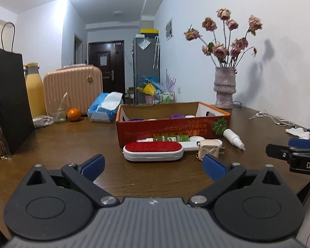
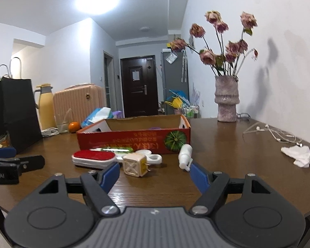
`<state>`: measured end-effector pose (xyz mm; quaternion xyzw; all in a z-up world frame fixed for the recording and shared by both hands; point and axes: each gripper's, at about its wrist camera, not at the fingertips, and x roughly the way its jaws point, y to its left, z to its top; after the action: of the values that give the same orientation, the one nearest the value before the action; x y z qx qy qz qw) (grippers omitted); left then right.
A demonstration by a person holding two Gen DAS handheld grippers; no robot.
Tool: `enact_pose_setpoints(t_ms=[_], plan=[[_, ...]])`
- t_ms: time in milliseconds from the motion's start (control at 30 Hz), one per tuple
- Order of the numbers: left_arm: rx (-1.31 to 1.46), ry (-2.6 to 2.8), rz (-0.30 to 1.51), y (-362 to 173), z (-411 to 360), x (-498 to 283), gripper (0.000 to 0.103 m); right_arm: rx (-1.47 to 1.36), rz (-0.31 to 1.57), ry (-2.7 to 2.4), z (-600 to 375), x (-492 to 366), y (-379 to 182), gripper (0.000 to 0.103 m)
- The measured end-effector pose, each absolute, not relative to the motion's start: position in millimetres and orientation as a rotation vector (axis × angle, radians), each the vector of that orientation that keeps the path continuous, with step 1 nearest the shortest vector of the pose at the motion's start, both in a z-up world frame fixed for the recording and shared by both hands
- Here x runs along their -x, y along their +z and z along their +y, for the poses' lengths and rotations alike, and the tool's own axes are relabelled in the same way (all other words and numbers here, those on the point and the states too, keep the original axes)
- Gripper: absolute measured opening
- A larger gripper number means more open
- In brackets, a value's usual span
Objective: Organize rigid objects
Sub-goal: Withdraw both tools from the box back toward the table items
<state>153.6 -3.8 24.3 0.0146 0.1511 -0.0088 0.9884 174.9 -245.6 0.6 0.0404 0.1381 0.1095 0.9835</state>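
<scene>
Dark wooden table [image 1: 57, 144], both grippers low over its near edge. Left gripper [image 1: 153, 165] jaws spread wide, nothing between them; right gripper [image 2: 155, 175] jaws apart, also empty. Red cardboard box [image 1: 171, 128] sits mid-table, open top, a few small lids visible inside. Just in front of it, a cluster: red-and-white lint brush [image 1: 153, 149] at left, cream plug adapter [image 1: 208, 149] beside its right end, green-labelled tube [image 1: 169, 138] against the box wall, white dropper bottle [image 1: 234, 138] lying at right. Far right: vase of dried roses [image 1: 225, 86]. Far left: black paper bag [image 1: 8, 103], orange [image 1: 74, 114], tissue pack [image 1: 105, 108].
</scene>
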Motion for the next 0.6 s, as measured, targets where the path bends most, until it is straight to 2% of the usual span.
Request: enact_pose_setpoints(t_ms=[267, 400, 600], plan=[[-0.026, -0.013, 0.368, 23, 5, -209, 0.103, -0.113, 0.289, 0.187, -255, -215, -2, 0.075], [-0.039, 0.016, 0.389, 17, 6, -239, 0.103, -0.131, 0.366, 0.215, -257, -247, -4, 0.073], [0.013, 0.018, 0.444, 19, 26, -287, 0.103, -0.058, 0.402, 0.349, -233, -283, 6, 0.071]])
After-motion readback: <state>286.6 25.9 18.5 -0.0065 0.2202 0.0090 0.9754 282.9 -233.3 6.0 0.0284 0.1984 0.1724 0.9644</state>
